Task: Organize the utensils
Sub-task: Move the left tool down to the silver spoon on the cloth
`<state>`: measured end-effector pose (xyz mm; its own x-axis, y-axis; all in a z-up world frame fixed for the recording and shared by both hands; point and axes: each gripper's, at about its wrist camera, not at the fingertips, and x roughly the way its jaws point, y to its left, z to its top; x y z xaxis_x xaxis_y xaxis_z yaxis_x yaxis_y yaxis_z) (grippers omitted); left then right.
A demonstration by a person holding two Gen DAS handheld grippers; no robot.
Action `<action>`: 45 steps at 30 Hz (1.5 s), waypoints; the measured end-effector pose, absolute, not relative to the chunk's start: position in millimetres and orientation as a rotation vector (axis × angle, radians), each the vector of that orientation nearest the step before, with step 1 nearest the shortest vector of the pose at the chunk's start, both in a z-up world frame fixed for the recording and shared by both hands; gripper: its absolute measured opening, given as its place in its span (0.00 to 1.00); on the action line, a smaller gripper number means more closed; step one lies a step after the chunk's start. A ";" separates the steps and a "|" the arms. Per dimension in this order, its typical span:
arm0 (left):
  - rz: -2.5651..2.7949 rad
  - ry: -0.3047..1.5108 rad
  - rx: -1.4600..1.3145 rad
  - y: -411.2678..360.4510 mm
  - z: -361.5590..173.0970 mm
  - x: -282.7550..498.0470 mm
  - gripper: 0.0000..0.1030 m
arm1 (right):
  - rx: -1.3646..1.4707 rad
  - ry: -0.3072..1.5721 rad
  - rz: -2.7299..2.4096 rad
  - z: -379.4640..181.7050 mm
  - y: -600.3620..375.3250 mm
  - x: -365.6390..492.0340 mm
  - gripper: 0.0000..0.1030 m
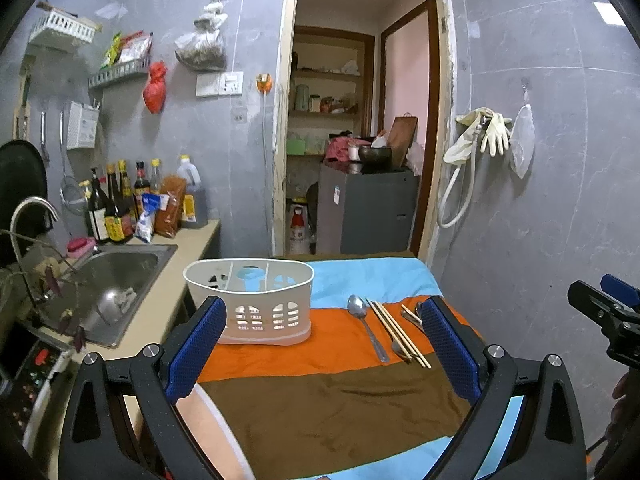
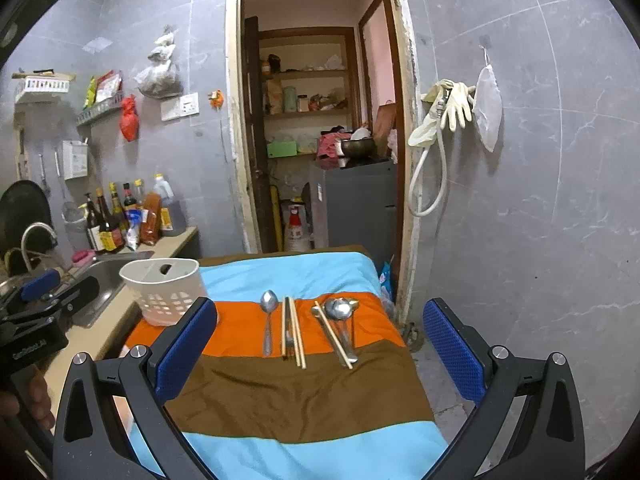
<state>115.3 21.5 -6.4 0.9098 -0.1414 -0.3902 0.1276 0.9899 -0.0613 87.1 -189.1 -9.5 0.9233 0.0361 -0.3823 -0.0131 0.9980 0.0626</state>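
Above the cloth (image 2: pixel 304 400), both tongs (image 2: pixel 320 352) agape.

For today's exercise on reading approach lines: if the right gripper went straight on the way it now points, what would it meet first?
Probably the utensils on the striped cloth: the open right gripper points toward the chopsticks beside the left spoon. Depth is unclear, so it might touch the cloth first.

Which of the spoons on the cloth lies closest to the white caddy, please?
The lone spoon left of the chopsticks; the others lie overlapping farther right.
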 end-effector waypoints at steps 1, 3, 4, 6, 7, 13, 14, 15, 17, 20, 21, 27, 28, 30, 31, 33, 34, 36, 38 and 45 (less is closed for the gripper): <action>-0.137 0.415 -0.037 20.2 -8.0 119.9 0.93 | 0.058 0.398 0.024 -10.2 -190.8 91.6 1.00; -0.132 0.436 -0.040 17.9 -11.8 129.8 0.93 | 0.055 0.404 0.023 -11.6 -195.7 100.4 1.00; -0.132 0.444 -0.040 15.5 -13.5 135.5 0.93 | 0.052 0.409 0.021 -12.8 -198.8 106.0 1.00; -0.132 0.453 -0.035 10.3 -17.8 145.6 0.93 | 0.051 0.420 0.022 -16.9 -204.4 117.0 1.00; -0.133 0.455 -0.031 7.0 -19.9 150.5 0.93 | 0.053 0.424 0.025 -19.1 -208.5 123.7 1.00; -0.142 0.493 -0.014 -13.3 -38.6 188.0 0.93 | 0.042 0.475 0.054 -41.1 -225.9 168.2 1.00; -0.141 0.501 -0.011 -16.4 -42.2 193.5 0.93 | 0.036 0.484 0.058 -45.5 -229.3 175.9 1.00; -0.140 0.513 -0.009 -18.8 -46.1 200.2 0.93 | 0.032 0.495 0.060 -49.9 -233.2 184.0 1.00; -0.137 0.532 -0.011 -23.3 -54.8 214.1 0.93 | 0.036 0.513 0.078 -58.5 -240.6 197.1 1.00; -0.143 0.561 -0.021 -30.0 -68.1 236.2 0.93 | 0.043 0.540 0.101 -73.3 -253.2 218.0 1.00; -0.145 0.570 -0.020 -33.3 -72.5 244.2 0.93 | 0.045 0.548 0.107 -78.3 -258.0 224.3 1.00; -0.158 0.616 0.004 -47.6 -94.2 278.8 0.93 | 0.065 0.605 0.124 -105.9 -281.1 257.1 1.00; -0.158 0.622 0.011 -49.2 -97.0 283.4 0.93 | 0.065 0.613 0.127 -109.5 -283.8 261.9 0.99; -0.152 0.639 0.028 -54.0 -105.1 294.9 0.93 | 0.060 0.635 0.134 -117.5 -288.5 273.7 0.98; -0.149 0.647 0.032 -55.3 -108.5 299.7 0.92 | 0.055 0.648 0.137 -121.7 -290.2 279.7 0.96; -0.145 0.664 0.037 -57.6 -116.1 309.5 0.90 | 0.052 0.665 0.148 -129.2 -292.8 289.7 0.93; -0.144 0.678 0.038 -57.0 -121.5 316.3 0.88 | 0.050 0.679 0.154 -134.1 -293.8 296.1 0.90; -0.142 0.697 0.038 -58.9 -128.6 325.7 0.84 | 0.042 0.696 0.161 -141.6 -294.2 305.5 0.85; -0.147 0.725 0.035 -59.1 -137.5 336.5 0.79 | 0.037 0.712 0.168 -148.4 -295.4 314.5 0.83; -0.115 0.817 0.064 -64.7 -162.9 368.7 0.58 | 0.007 0.791 0.189 -171.7 -293.1 338.8 0.78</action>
<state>368.7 -64.7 -162.9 0.6790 -0.0773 -0.7301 0.1266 0.9919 0.0126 338.8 -293.1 -171.7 0.6871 0.1719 -0.7059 -0.1664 0.9830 0.0775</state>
